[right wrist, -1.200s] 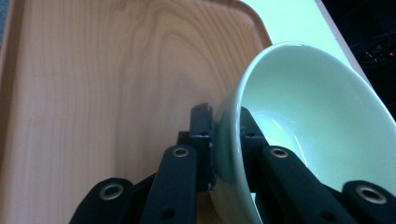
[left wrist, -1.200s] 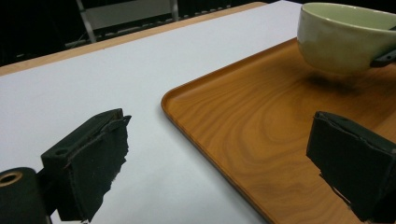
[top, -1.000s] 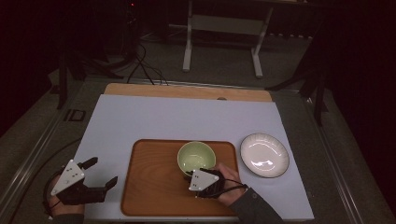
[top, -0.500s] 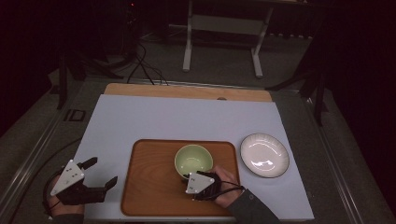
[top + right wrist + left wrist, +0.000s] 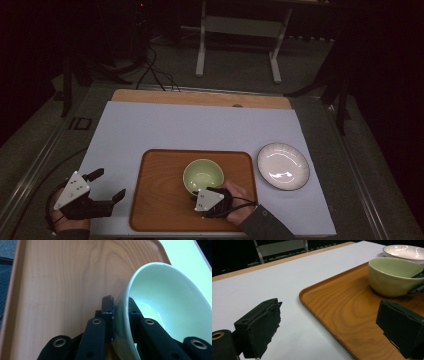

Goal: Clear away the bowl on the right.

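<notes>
Green bowl [image 5: 203,175]: on the wooden tray [image 5: 160,200], its near rim pinched by the right gripper [image 5: 204,191], one jaw inside, one outside. Left gripper [image 5: 107,184]: jaws wide apart, holding nothing, over the white table [image 5: 175,125] just left of the tray. White plate [image 5: 283,166]: on the table right of the tray.

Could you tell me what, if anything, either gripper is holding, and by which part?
The right gripper grips the green bowl by its rim, one jaw inside and one outside. The left gripper is open and holds nothing.
</notes>
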